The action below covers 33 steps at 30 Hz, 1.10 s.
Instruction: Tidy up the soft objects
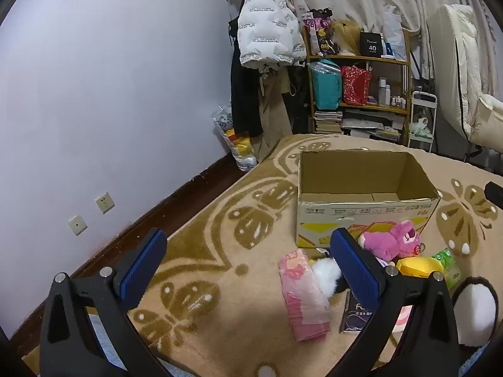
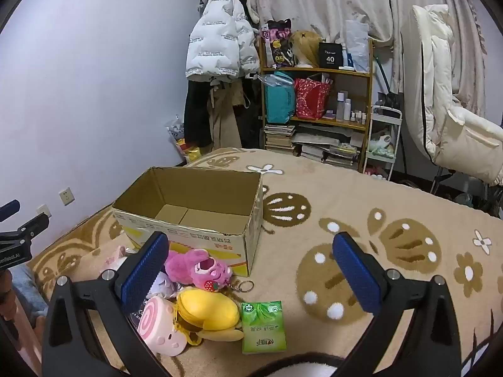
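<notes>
An open, empty cardboard box (image 1: 367, 207) (image 2: 195, 220) stands on the patterned rug. In front of it lies a pile of soft things: a pink bear plush (image 1: 393, 242) (image 2: 201, 270), a yellow plush pouch (image 1: 419, 267) (image 2: 207, 312), a pink swirl plush (image 2: 160, 330), a green tissue pack (image 1: 448, 267) (image 2: 264, 326), a pink tissue pack (image 1: 303, 295) and a white fluffy ball (image 1: 327, 271). My left gripper (image 1: 248, 270) is open and empty, above the rug left of the pile. My right gripper (image 2: 251, 273) is open and empty, above the pile's right side.
A dark purple packet (image 1: 355, 317) lies by the pile. A black-and-white plush (image 1: 474, 311) (image 2: 301, 367) sits at the near edge. A shelf (image 2: 317, 106) with bags and books, hanging coats (image 2: 220, 31), a small white cart (image 2: 383, 144) and a white chair (image 2: 456, 125) stand behind the rug.
</notes>
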Each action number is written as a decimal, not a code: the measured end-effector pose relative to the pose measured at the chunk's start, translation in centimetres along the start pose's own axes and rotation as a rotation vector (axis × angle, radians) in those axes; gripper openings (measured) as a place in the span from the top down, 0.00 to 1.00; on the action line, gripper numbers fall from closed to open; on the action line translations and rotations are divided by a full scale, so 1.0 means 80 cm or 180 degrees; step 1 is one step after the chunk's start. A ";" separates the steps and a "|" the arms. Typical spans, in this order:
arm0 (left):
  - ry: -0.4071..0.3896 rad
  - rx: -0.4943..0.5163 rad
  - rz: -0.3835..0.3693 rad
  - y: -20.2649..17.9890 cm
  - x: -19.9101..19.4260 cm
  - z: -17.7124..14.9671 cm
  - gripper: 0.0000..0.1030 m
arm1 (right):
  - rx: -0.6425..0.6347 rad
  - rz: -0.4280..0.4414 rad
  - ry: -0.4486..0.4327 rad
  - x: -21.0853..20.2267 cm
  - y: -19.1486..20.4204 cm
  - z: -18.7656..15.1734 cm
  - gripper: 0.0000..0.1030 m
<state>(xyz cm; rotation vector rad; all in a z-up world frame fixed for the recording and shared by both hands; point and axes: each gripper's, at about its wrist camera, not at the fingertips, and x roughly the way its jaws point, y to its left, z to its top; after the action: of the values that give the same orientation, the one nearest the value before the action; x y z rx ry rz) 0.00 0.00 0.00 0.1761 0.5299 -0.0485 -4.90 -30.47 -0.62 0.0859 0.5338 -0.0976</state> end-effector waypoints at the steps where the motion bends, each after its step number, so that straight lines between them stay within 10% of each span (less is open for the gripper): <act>1: 0.0026 -0.0002 -0.0025 0.000 0.000 0.000 0.00 | 0.0005 0.0005 0.0002 0.000 0.000 0.000 0.00; 33: 0.0094 0.0039 -0.0030 -0.003 0.002 -0.003 0.00 | -0.0032 -0.0005 -0.0007 0.001 0.000 -0.001 0.00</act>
<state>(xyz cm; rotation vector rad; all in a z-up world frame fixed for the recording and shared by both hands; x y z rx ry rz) 0.00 -0.20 -0.33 0.1864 0.5599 -0.0585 -4.90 -30.45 -0.70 0.0756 0.5320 -0.0965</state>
